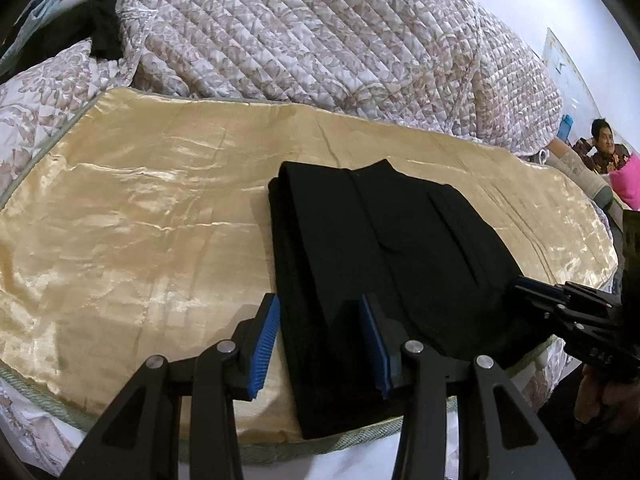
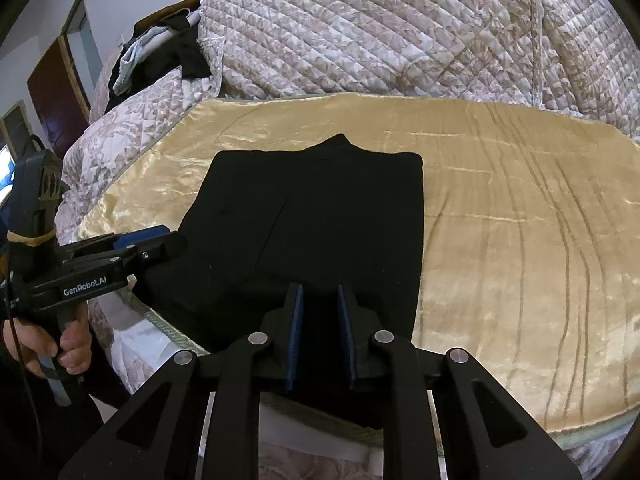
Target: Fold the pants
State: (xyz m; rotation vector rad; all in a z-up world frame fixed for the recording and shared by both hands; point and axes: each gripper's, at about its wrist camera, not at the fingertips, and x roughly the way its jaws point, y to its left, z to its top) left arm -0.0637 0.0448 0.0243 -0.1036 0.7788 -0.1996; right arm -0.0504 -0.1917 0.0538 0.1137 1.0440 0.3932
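Black pants point(image 1: 384, 248) lie folded in a thick stack on a shiny gold sheet point(image 1: 140, 208) on a bed; they also show in the right wrist view point(image 2: 320, 216). My left gripper point(image 1: 322, 322) is open, its blue pads straddling the near left edge of the stack. My right gripper point(image 2: 319, 320) has its pads a narrow gap apart over the near edge of the pants; black cloth fills the gap, and I cannot tell if it is pinched. The right gripper also shows at the right of the left wrist view point(image 1: 568, 304), and the left gripper at the left of the right wrist view point(image 2: 132, 248).
A quilted floral comforter point(image 1: 320, 28) is heaped along the far side of the bed. Dark and pale clothes point(image 2: 160, 52) lie piled at the far left. A person point(image 1: 606, 148) sits at the far right. The bed's near edge point(image 1: 240, 444) runs just under my grippers.
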